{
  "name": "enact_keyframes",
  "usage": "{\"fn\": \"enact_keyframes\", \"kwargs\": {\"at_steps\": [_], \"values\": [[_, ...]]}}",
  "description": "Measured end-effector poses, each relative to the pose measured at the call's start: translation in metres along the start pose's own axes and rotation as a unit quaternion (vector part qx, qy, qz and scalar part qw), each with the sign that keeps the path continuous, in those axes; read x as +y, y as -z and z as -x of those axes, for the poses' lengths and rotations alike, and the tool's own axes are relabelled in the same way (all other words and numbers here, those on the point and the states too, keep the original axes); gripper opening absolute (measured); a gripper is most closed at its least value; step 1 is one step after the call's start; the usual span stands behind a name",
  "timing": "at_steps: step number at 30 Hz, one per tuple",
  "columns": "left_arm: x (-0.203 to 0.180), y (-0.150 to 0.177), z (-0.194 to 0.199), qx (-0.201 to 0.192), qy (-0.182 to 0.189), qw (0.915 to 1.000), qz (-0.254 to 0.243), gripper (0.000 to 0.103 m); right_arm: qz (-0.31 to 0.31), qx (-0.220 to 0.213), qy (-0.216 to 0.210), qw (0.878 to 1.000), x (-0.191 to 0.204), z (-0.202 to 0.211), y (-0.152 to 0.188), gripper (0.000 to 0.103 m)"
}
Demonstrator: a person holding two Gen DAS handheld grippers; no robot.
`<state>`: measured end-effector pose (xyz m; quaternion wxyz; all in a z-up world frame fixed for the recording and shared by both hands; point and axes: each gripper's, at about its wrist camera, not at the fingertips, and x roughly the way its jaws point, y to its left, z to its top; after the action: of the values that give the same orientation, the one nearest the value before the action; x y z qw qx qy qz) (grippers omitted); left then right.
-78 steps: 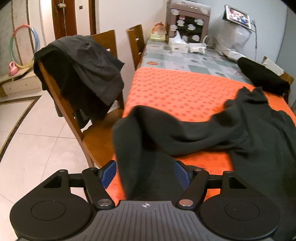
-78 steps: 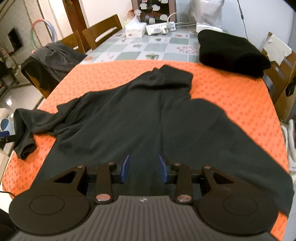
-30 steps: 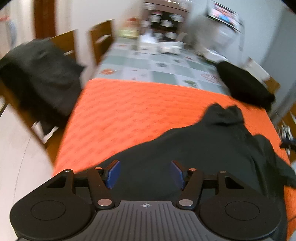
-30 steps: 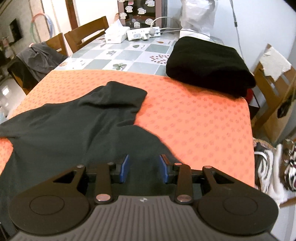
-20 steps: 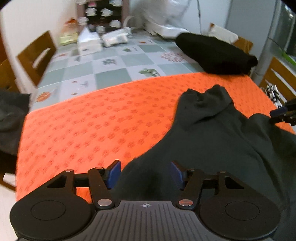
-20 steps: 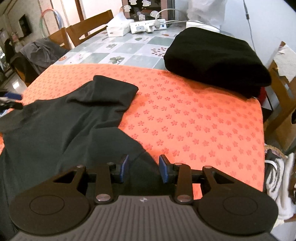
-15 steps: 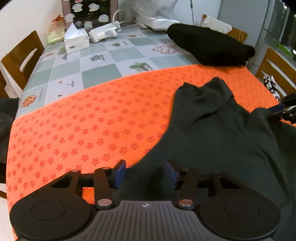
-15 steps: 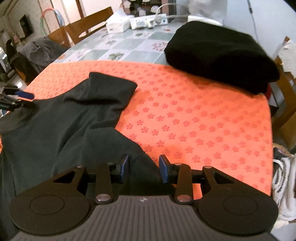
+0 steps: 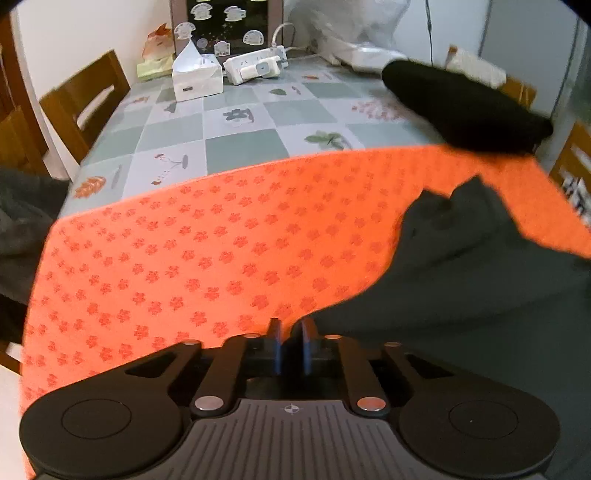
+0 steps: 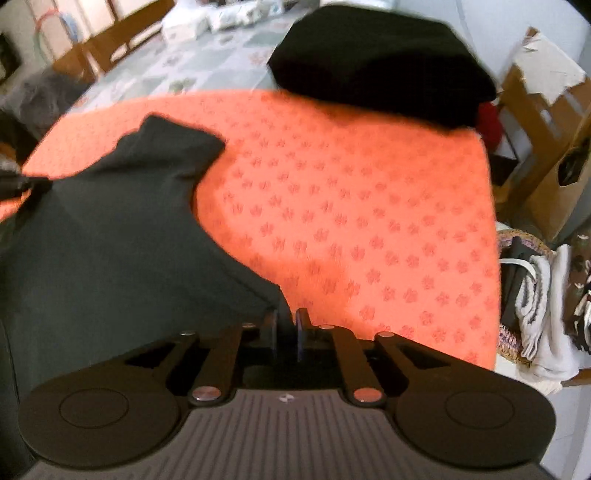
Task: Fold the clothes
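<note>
I'm not reading any text, brand, number or sign in either wrist view right now. The only marks I'm seeing are a small crosshair emblem on the left gripper body and a similar tiny emblem on the right gripper body, neither with letters. The dark panel at the back of the table is showing white cup-shaped stickers, nothing legible. The white box beside it is carrying a small dark mark, too small to read.
</note>
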<state>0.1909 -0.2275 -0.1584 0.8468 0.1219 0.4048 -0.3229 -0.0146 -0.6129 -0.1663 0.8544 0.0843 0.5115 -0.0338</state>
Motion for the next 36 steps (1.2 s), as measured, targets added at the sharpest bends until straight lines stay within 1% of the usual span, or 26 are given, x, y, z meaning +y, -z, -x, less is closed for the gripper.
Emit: {"fn": "enact_keyframes", "kwargs": {"at_steps": [1,2,3,5,7,10,12,15,19,22,25,27,31,34,35,36], "values": [[0.001,-0.003,0.001,-0.002,0.005,1.0000,0.006,0.018,0.002,-0.003,0.001,1.000,0.001,0.002,-0.002,0.027],[0.001,-0.005,0.003,-0.005,0.011,0.9999,0.012,0.023,0.004,-0.007,0.002,1.000,0.001,0.003,-0.004,0.036],[0.002,-0.008,0.004,-0.007,0.016,0.9997,0.018,0.030,0.006,-0.010,0.002,1.000,0.002,0.005,-0.006,0.041],[0.003,-0.013,0.007,-0.011,0.027,0.9991,0.030,0.039,0.010,-0.017,0.004,1.000,0.003,0.008,-0.011,0.042],[0.004,-0.018,0.010,-0.016,0.037,0.9983,0.041,0.041,0.012,-0.026,-0.001,1.000,0.003,0.012,-0.019,0.042],[-0.006,-0.041,0.002,-0.011,0.058,0.9970,0.050,0.041,0.014,-0.038,-0.022,0.999,0.003,0.016,-0.039,0.042],[-0.014,-0.053,-0.009,-0.005,0.073,0.9958,0.054,0.041,0.025,-0.041,-0.034,0.998,0.008,0.008,-0.052,0.042],[-0.027,-0.070,-0.034,0.013,0.097,0.9935,0.059,0.041,0.041,-0.045,-0.051,0.997,0.016,-0.004,-0.073,0.042],[-0.049,-0.081,-0.066,0.030,0.118,0.9922,0.027,0.040,0.060,-0.048,-0.074,0.994,0.027,-0.022,-0.100,0.042],[-0.061,-0.079,-0.076,0.038,0.123,0.9917,-0.010,0.039,0.065,-0.041,-0.090,0.993,0.034,-0.043,-0.114,0.042],[-0.073,-0.078,-0.086,0.046,0.127,0.9897,-0.047,0.034,0.061,-0.031,-0.103,0.992,0.038,-0.064,-0.125,0.042],[-0.081,-0.076,-0.093,0.051,0.130,0.9876,-0.072,0.032,0.054,-0.027,-0.106,0.993,0.039,-0.075,-0.127,0.042],[-0.097,-0.074,-0.106,0.061,0.136,0.9814,-0.122,0.031,0.024,-0.021,-0.119,0.992,0.036,-0.091,-0.129,0.042],[-0.104,-0.070,-0.112,0.056,0.128,0.9800,-0.142,0.030,0.020,-0.019,-0.126,0.992,0.039,-0.100,-0.128,0.042],[-0.106,-0.068,-0.113,0.053,0.125,0.9794,-0.149,0.020,0.020,-0.018,-0.128,0.991,0.041,-0.102,-0.128,0.042],[-0.106,-0.067,-0.113,0.046,0.125,0.9790,-0.154,0.014,0.021,-0.017,-0.130,0.991,0.044,-0.104,-0.128,0.041]]}}
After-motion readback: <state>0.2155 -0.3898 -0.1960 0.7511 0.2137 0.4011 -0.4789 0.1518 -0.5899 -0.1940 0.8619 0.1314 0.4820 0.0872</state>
